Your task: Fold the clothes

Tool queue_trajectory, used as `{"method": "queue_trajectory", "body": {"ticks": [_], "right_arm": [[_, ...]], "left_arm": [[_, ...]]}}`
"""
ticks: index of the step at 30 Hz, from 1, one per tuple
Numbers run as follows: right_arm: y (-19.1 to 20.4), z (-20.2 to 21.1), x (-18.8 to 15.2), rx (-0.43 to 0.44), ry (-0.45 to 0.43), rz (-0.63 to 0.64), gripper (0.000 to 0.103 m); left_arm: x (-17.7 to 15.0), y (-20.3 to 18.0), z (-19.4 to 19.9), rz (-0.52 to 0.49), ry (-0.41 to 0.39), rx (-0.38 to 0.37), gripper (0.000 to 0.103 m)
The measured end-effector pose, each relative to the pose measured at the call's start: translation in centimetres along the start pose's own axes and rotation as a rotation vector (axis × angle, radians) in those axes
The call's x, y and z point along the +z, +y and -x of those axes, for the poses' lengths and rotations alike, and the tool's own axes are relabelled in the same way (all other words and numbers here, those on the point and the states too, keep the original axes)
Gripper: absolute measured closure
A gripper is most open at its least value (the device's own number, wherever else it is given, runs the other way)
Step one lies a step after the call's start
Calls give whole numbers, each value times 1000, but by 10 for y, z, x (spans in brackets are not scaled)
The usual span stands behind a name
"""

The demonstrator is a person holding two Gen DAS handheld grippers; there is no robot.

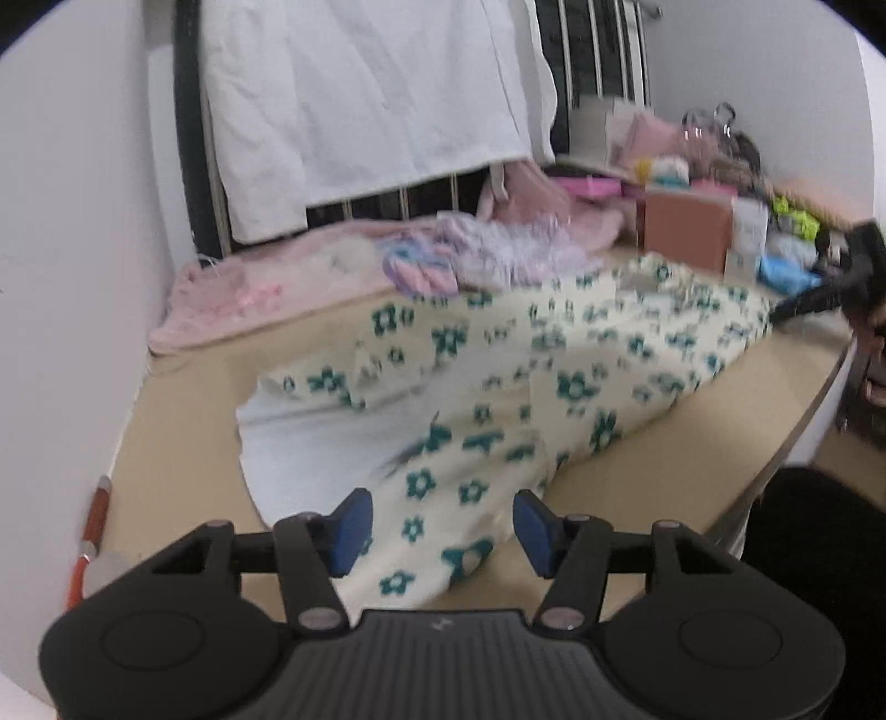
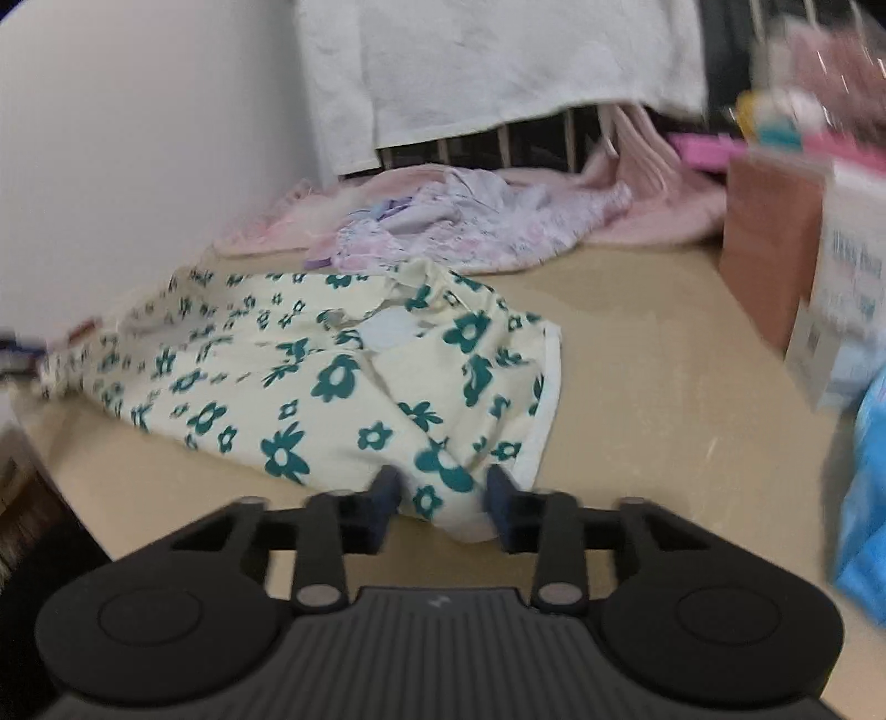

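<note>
White sheet [image 1: 365,105] drapes over dark barred frame [image 1: 601,50] at back. Brown box [image 1: 686,232] by white carton [image 2: 841,310], blue packet [image 2: 866,498] near. Orange-handled tool [image 1: 91,531] at beige tabletop [image 2: 664,354] edge.

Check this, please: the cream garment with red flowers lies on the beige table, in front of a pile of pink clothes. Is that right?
One detail is wrong: the flowers are green, not red. The right wrist view shows the cream garment with green flowers lying on the beige table, in front of the pile of pink clothes.
</note>
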State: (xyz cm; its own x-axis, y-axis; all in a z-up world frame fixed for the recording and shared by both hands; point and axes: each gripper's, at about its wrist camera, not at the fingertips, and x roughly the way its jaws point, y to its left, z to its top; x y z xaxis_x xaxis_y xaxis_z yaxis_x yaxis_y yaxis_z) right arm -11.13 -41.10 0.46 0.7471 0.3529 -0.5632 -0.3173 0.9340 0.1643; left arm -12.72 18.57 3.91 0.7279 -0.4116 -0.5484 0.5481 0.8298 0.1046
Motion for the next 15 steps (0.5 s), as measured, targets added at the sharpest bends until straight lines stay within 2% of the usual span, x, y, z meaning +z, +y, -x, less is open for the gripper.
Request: {"method": "queue_trajectory", "body": {"ticks": [1,2,4,5,7,9,10,11,12,13,14,15], "right_arm": [[2,-1,-1,9,8,25,92],[4,1,-1,12,19,50,95],[3,5,0,-4,37,70,95],[0,8,1,-24,43,65,95],[-1,11,3,-63,47,49,92],[9,21,9,-100,22,63,80],[19,27,13,-107,-4,81,65],[32,30,17,-98,-27,111,57],[49,30,21,-70,-48,155,57],[66,30,25,-43,-69,198,57],[83,26,28,-3,-84,237,57],[103,18,32,49,-90,273,57]], "left_arm": [[-1,0,-3,-5,9,10,57],[-2,2,-7,-11,17,35,72],[-2,5,-16,-31,48,92,89],[-3,7,-19,-36,57,109,89],[-3,12,-18,-22,54,114,89],[2,12,-13,8,60,115,88],[5,10,-8,7,38,91,88],[8,7,-4,7,16,67,82],[11,4,0,-5,-1,37,76],[14,-2,1,-36,-10,-3,60],[16,-9,0,-81,-14,-39,50],[17,-19,-5,-143,-7,-58,50]]}}
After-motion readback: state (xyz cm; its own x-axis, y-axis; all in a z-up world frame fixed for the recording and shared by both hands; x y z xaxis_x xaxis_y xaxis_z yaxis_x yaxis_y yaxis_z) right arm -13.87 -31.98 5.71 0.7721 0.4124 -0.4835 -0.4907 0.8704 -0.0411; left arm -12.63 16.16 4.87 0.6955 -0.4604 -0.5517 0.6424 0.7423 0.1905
